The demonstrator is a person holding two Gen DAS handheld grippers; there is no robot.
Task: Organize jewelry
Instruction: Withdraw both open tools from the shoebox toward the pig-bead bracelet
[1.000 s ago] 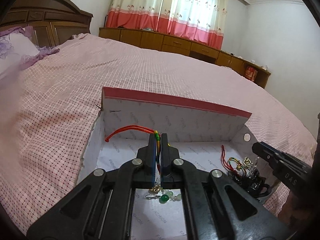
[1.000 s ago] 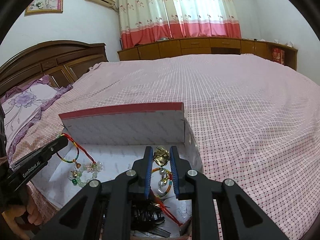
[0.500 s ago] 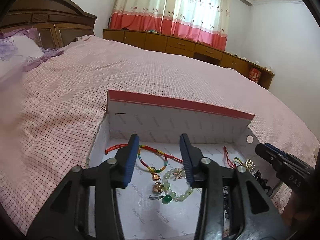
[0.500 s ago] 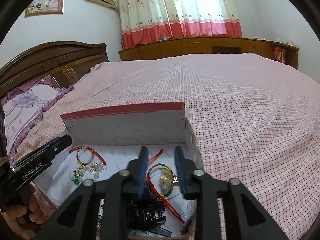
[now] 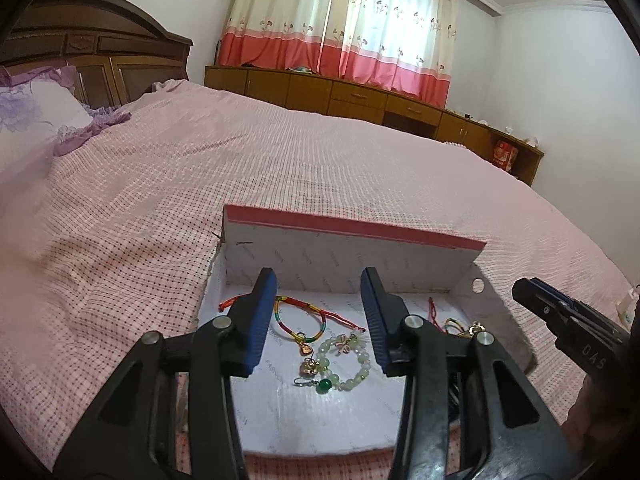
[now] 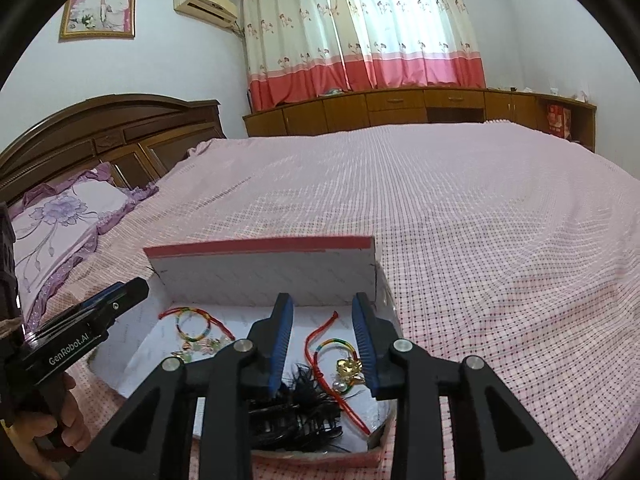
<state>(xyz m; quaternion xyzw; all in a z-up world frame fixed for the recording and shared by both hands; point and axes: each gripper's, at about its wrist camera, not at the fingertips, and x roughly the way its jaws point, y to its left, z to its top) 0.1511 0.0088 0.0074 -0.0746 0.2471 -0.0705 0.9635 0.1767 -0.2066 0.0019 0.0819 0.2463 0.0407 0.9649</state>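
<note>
Both wrist views. The left gripper (image 5: 318,316) is hovering with jaws apart and empty above the rainbow cord bracelet (image 5: 298,322) and green bead bracelet (image 5: 348,360), both lying on the box (image 5: 352,258) floor. The right gripper (image 6: 324,340) is likewise standing parted and empty over a second cord bracelet (image 6: 334,346), gold charm (image 6: 348,366) and black feathered piece (image 6: 296,404). All visible jewelry is sitting inside; closing probably remains. The raised lid is walling the far side; beyond, the bedspread (image 6: 480,220) is offering open room.
</note>
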